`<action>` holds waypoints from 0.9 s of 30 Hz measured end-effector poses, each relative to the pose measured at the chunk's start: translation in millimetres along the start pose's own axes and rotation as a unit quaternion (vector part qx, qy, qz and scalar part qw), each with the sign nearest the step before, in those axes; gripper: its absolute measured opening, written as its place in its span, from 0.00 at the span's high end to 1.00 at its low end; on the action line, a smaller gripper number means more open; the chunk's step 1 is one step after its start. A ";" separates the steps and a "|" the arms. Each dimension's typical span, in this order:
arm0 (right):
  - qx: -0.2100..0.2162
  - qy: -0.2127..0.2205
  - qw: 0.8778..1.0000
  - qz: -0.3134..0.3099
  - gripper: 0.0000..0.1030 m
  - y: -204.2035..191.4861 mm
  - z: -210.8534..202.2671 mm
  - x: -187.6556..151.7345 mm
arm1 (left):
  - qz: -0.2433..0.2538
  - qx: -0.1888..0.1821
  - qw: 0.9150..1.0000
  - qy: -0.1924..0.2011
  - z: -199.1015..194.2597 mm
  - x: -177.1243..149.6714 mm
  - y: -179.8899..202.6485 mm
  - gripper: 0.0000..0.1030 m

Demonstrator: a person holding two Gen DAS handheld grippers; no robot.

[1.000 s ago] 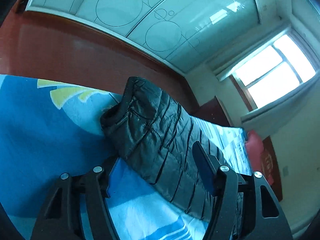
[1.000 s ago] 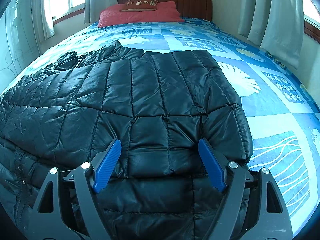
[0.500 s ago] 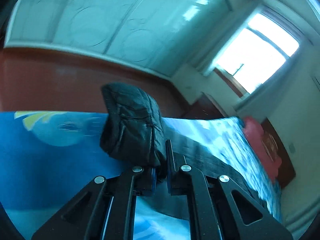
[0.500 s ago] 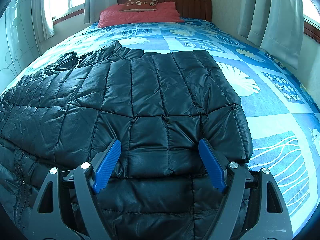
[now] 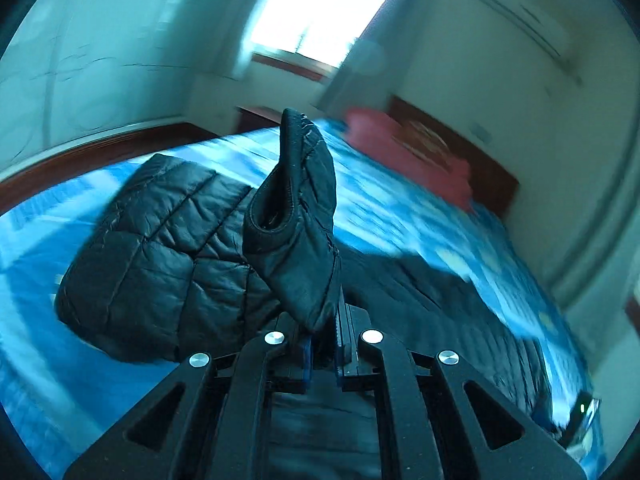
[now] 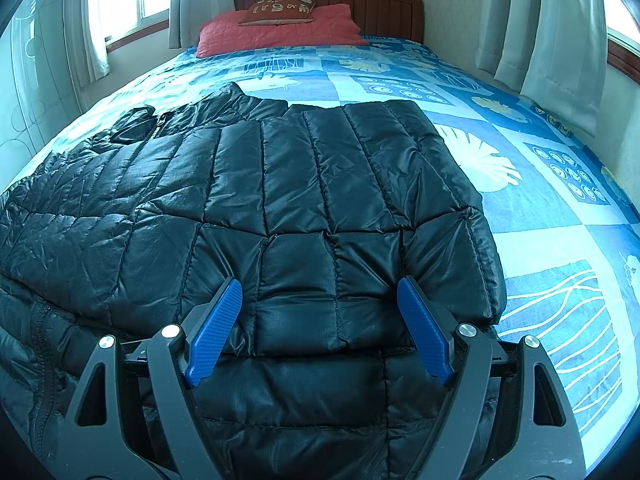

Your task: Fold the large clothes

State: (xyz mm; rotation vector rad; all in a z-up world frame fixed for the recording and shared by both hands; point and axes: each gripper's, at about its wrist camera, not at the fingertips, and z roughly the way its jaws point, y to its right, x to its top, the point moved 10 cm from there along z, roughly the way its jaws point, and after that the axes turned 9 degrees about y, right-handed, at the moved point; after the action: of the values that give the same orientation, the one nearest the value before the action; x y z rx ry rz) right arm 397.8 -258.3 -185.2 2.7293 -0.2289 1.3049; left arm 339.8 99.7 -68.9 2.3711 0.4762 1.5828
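Left gripper (image 5: pixel 322 354), jaws clamped on a black quilted sleeve cuff (image 5: pixel 294 240), holds it raised above the black puffer jacket (image 6: pixel 280 216). Right gripper (image 6: pixel 320 328) hovers wide open over the jacket's hem; the jacket runs lengthwise towards the red pillow (image 6: pixel 280 32).

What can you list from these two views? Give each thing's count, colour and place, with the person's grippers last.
jacket: one, black, spread on the bed
sleeve: one, black, lifted above the jacket
bed: one, blue patterned cover
pillow: one, red, at the headboard
cushion: one, dark red, on the pillow
headboard: one, brown, far end
curtains: pale, at windows on both sides
left gripper: black, shut on the sleeve
right gripper: black with blue pads, open over the jacket's near edge
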 end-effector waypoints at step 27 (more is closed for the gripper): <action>0.031 0.007 0.999 0.029 0.18 -1.4 -4.2 3.3 | 0.207 -0.103 0.970 -0.081 17.4 -107.8 209.0 0.34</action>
State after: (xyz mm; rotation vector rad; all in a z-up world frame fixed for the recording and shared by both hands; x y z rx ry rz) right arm 396.9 -256.6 -180.1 2.7841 -0.2727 1.3688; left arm 344.6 -135.3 -86.7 2.5149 -0.2242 1.4838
